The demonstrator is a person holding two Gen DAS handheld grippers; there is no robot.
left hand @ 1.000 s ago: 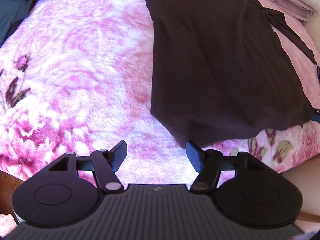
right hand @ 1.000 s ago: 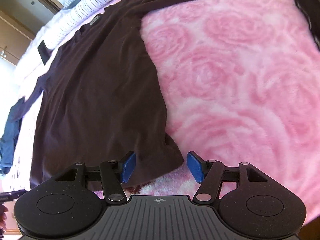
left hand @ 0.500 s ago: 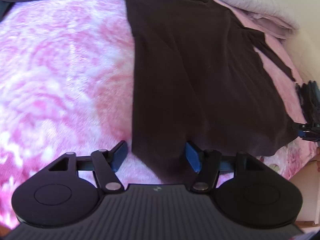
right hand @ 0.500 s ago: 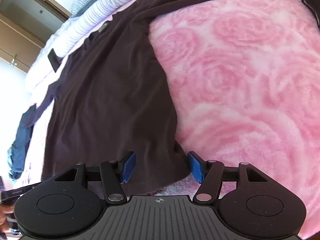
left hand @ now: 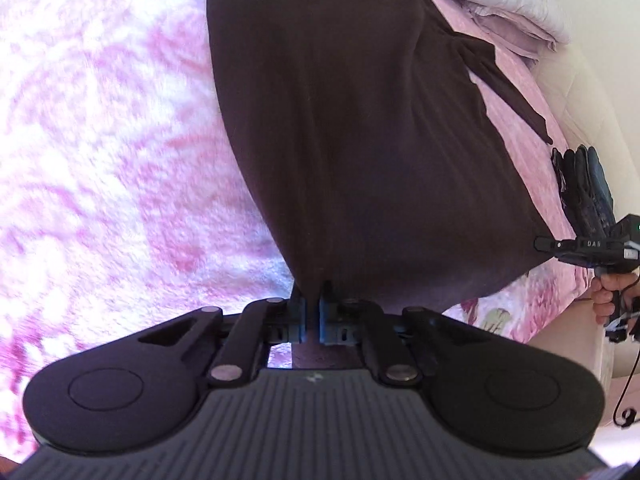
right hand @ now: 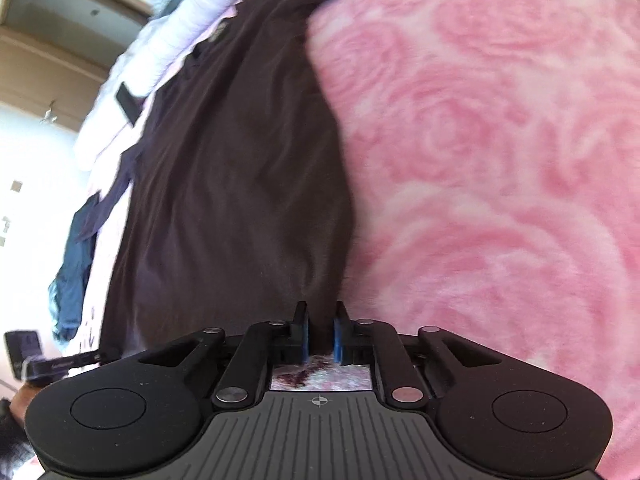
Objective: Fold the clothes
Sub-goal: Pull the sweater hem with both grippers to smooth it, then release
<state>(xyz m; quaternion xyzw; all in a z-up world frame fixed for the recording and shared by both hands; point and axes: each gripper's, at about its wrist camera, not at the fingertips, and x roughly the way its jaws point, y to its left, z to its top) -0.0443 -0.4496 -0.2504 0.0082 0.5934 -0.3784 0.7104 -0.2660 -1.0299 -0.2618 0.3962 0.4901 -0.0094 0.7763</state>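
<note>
A dark brown long-sleeved shirt (left hand: 360, 140) lies spread flat on a pink rose-patterned blanket (left hand: 100, 140). My left gripper (left hand: 312, 312) is shut on the shirt's bottom hem at its left corner. My right gripper (right hand: 318, 334) is shut on the hem of the same shirt (right hand: 232, 184) at its right corner, over the blanket (right hand: 500, 160). The right gripper also shows from the side in the left wrist view (left hand: 580, 244), at the shirt's far corner, held by a hand.
Folded pale bedding (left hand: 500, 4) lies beyond the shirt's collar. A blue garment (right hand: 74, 264) lies at the bed's left edge. A dark glove-like item (left hand: 584, 184) sits by the right bed edge. Wooden cupboards (right hand: 44, 60) stand behind the bed.
Both grippers moved forward onto the shirt's bottom hem and closed on it; they were open a second ago.
</note>
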